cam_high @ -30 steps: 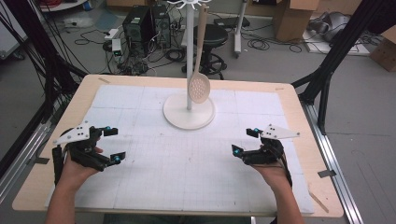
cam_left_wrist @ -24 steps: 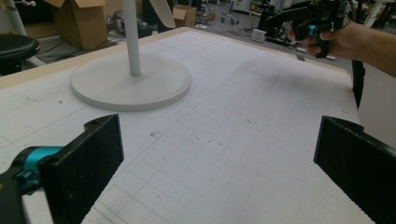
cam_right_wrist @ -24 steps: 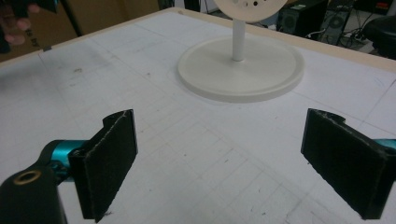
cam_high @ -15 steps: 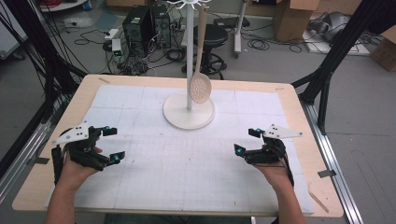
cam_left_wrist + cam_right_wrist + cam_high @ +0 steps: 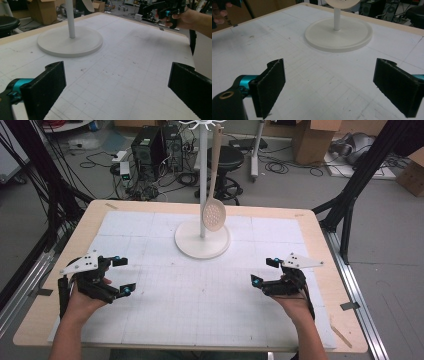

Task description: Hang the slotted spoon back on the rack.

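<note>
- Hanging from a white stand at the table's far middle, a slotted spoon sits well apart from both tools.
- Left gripper: jaws spread wide, holding nothing, at the near left.
- Right gripper: jaws likewise apart and empty, at the near right.

My left tool is a matte black frame with teal rings at the jaw tips and a pale grey three-cornered plate bolted on top. My right tool is built the same: black body, teal accents, grey plate. Up close, each jaw is a flat black slab with a fine ribbed face, and a brass-coloured ring sits in the knuckle. A black cable trails back along each forearm; my forearms are bare, with no sleeves.
</note>
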Tool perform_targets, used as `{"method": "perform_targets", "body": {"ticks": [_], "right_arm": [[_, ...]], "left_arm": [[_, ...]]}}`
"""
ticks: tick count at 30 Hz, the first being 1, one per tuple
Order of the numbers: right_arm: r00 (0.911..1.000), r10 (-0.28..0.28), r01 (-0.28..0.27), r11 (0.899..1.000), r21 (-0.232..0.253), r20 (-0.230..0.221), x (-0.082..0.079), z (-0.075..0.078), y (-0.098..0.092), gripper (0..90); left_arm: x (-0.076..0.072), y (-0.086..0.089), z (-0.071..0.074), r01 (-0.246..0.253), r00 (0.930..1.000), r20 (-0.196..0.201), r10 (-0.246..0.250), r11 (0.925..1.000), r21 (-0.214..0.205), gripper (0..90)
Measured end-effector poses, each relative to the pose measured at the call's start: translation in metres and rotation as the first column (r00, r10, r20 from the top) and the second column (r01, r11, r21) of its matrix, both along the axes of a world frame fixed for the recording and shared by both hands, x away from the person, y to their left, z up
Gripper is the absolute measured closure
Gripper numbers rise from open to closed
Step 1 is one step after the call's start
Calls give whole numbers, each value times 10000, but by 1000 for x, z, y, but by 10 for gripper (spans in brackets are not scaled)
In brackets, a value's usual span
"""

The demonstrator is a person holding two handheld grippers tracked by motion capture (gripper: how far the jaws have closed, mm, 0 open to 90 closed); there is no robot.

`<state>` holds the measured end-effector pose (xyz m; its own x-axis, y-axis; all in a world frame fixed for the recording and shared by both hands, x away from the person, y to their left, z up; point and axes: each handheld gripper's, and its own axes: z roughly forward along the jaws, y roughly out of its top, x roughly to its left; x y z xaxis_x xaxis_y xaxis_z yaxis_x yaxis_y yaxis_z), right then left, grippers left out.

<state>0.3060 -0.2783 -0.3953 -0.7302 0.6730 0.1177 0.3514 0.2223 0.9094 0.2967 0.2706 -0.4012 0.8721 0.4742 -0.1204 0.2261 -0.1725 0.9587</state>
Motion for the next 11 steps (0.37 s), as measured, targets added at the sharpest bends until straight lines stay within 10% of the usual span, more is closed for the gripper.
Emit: {"method": "perform_targets", "body": {"ticks": [11], "right_arm": [[9995,259,-260,9996,-117,-160,2,-2,3,100]], "left_arm": [[1,-2,-2,26,9999,-124,-26,10000,54,21]]}}
